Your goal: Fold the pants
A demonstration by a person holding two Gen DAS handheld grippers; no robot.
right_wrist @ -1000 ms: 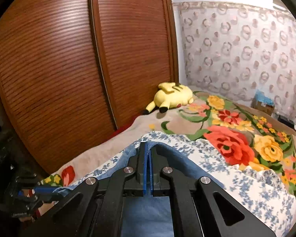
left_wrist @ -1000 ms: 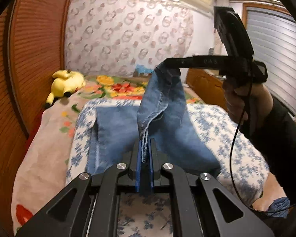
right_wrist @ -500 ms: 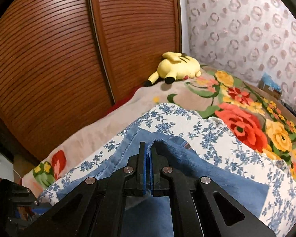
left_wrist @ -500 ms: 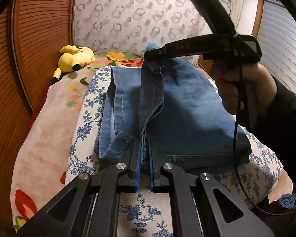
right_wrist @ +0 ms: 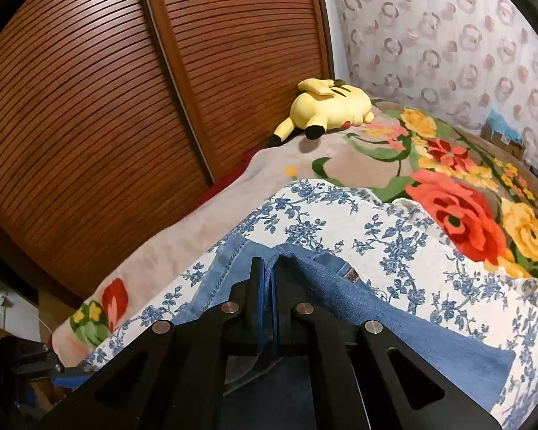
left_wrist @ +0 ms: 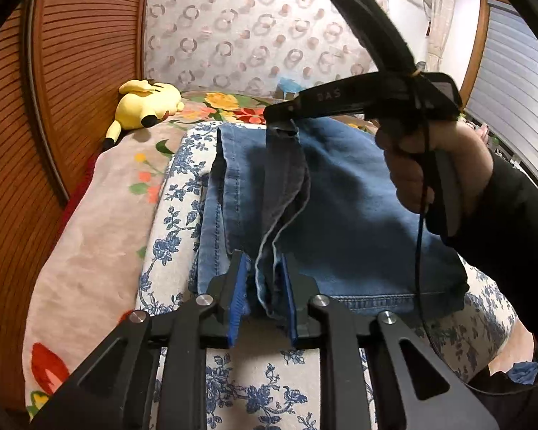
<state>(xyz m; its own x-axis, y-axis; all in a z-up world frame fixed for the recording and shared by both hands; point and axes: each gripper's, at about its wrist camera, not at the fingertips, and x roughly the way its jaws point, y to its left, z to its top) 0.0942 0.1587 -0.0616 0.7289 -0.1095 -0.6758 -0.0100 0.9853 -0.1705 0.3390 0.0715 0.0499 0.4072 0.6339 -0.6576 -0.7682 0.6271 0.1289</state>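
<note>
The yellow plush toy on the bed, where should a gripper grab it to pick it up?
Grab the yellow plush toy by its thin tail, coming from the near side. The tail sticks out toward the camera and looks narrow enough to fit between two fingers, while the round body probably is too wide.

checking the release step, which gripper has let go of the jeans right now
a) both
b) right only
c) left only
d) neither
c: the left gripper has its blue pads spread apart with the jeans hem loose between them, while the right gripper is pinched shut on a fold of denim, also seen holding the cloth up in the left wrist view.
</note>
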